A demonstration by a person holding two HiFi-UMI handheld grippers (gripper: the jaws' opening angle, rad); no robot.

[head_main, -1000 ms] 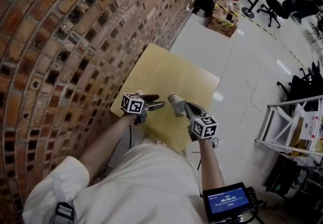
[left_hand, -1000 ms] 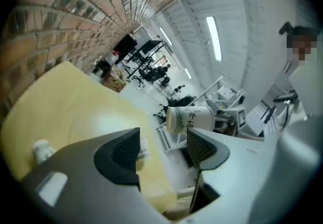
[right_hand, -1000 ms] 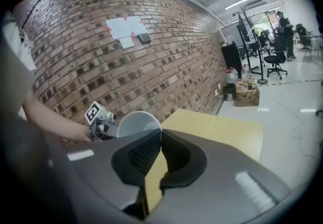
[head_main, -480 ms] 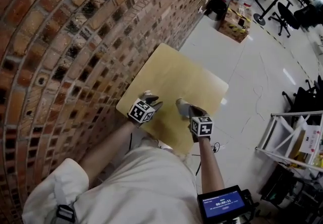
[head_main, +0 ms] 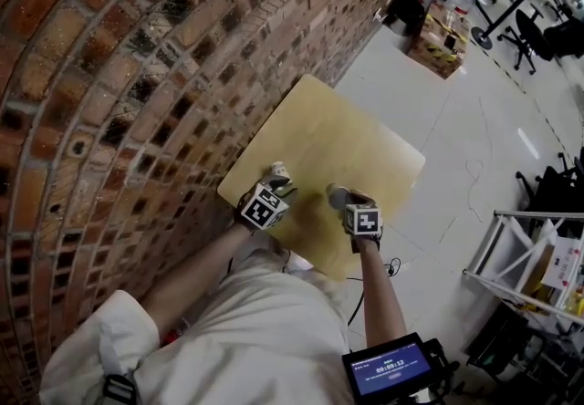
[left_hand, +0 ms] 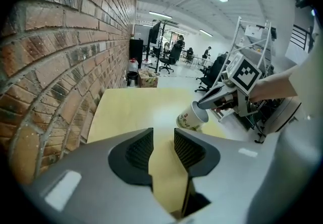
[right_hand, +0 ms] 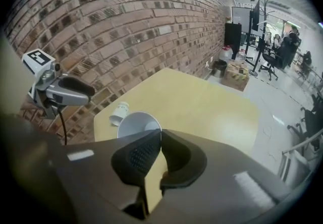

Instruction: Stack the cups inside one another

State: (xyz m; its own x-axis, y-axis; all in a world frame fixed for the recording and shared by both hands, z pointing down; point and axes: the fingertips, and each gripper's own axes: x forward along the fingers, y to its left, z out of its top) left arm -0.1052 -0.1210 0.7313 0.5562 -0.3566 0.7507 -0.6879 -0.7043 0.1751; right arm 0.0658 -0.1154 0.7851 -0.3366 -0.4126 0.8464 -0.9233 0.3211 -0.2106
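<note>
Two cups: the tipped cup (right_hand: 119, 113) lies on the counter (head_main: 365, 139) near our left gripper (left_hand: 163, 142), its jaws just closed partway, only counter between them; our right gripper (right_hand: 159, 140) has its jaws clamped on the other cup (left_hand: 192, 117) by its rim.

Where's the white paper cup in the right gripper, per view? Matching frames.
Head view: white paper cup just below centre, at the yellow wooden table's near end.
Left gripper view: right of centre, held by its rim in the right gripper.
Right gripper view: lower centre-left, mouth toward the camera, rim pinched in the jaws.
Shared landmark: red brick wall beside the table.
</note>
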